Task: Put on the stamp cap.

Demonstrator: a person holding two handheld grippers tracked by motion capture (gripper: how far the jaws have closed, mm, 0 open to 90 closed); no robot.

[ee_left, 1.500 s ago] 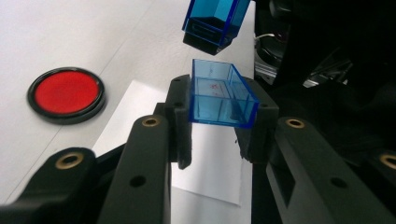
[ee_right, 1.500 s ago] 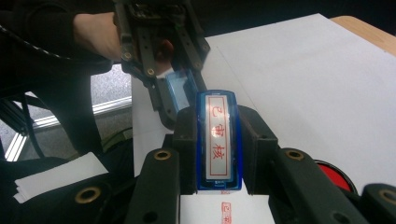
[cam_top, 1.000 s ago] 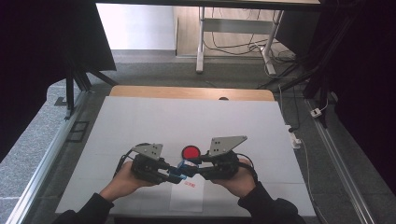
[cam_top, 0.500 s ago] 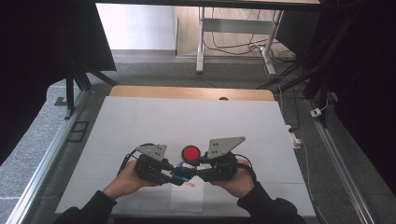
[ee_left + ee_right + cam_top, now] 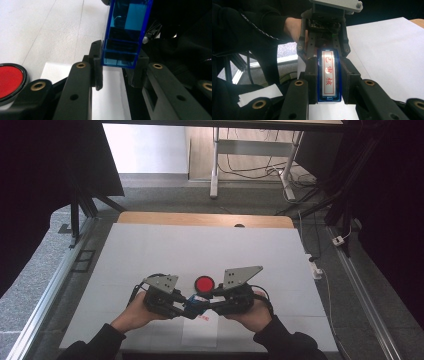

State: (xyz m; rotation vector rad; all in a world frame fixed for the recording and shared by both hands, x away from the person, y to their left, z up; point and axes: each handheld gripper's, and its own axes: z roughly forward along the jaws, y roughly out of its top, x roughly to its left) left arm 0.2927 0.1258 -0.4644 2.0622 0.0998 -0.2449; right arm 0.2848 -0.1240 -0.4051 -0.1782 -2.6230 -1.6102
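Nothing has moved: left gripper (image 5: 186,303) and right gripper (image 5: 206,303) both clamp the blue stamp (image 5: 195,303) near the table's (image 5: 150,245) front edge.

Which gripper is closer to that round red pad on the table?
Roughly equal, perhaps the right. The round red pad lies just beyond both; left gripper and right gripper meet before it.

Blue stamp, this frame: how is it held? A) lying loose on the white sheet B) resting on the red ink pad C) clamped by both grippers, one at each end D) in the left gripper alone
C: the blue stamp sits between the jaws of the right gripper and, at its far end, the left gripper; the red ink pad lies apart.
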